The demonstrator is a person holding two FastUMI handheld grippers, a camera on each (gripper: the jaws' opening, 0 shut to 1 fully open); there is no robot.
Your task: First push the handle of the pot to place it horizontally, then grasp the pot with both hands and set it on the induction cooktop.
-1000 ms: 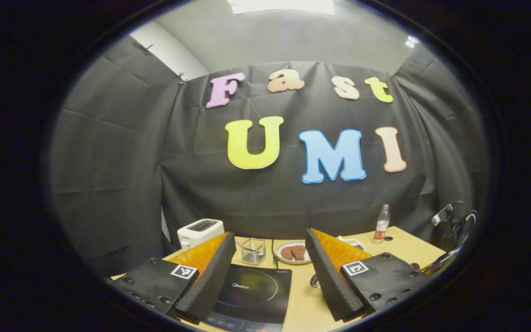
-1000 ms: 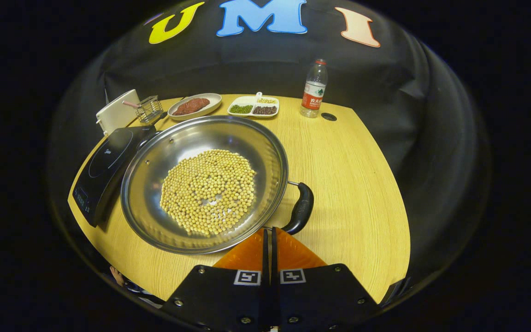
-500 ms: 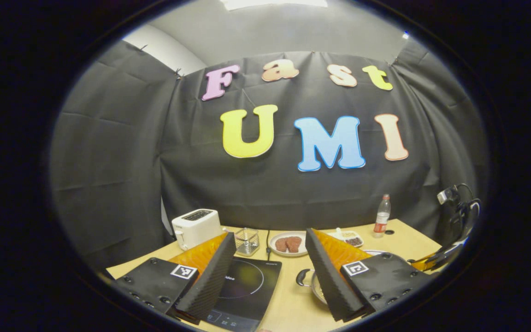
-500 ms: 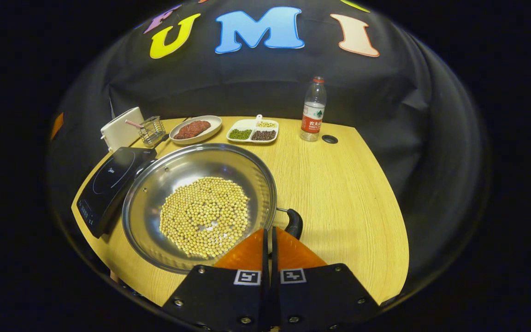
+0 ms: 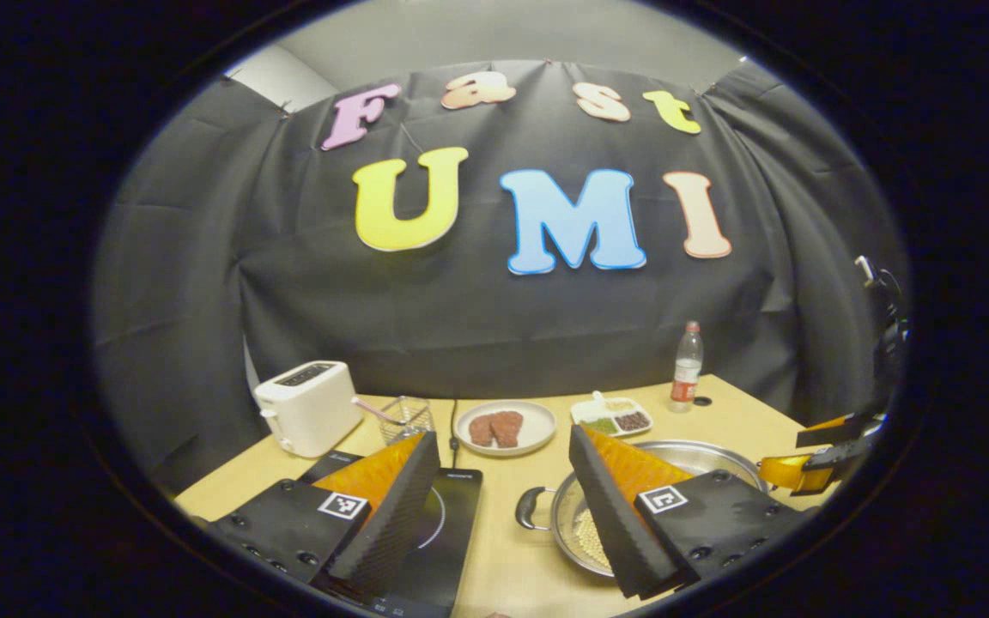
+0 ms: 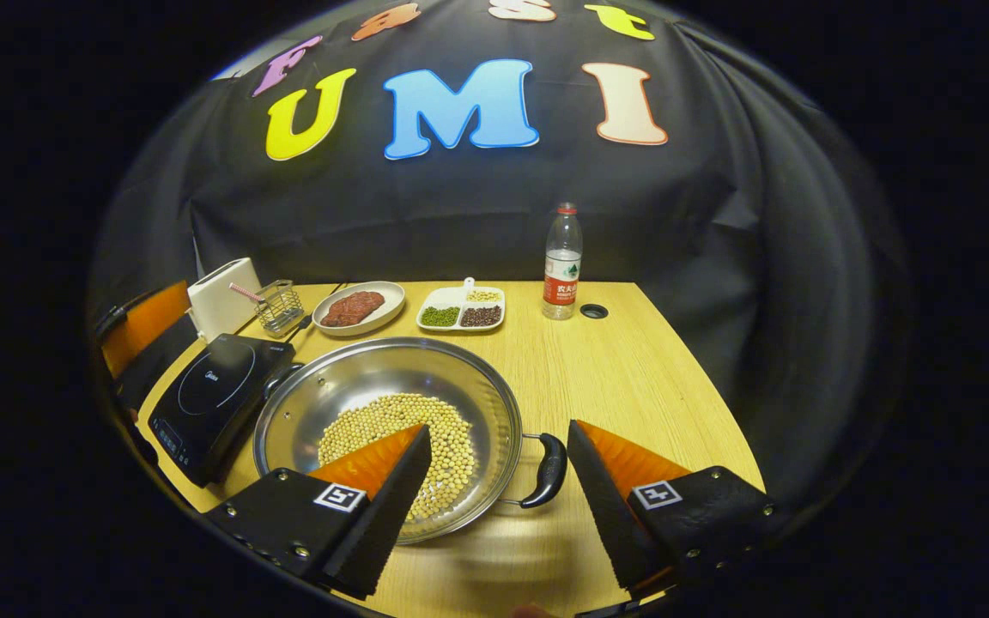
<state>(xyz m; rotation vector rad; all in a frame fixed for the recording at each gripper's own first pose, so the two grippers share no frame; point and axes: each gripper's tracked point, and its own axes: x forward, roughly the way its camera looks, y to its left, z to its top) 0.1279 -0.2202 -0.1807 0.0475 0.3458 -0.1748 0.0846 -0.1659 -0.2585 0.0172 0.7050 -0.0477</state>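
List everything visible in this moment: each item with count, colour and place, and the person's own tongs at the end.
pot: one, silver with black handles, middle of the table, right beside the cooktop
beans: a heap, pale yellow, in the pot
induction cooktop: one, black, left of the pot
toaster: one, white, back left
wire basket: one, metal, beside the toaster
plate of meat: one, white plate, red-brown meat, at the back
divided dish: one, white, green, dark and yellow contents, right of the plate
bottle: one, clear, red label, back right
table: one, light wood
left tongs: open, above the cooktop and pot
right tongs: open, astride the pot's near handle
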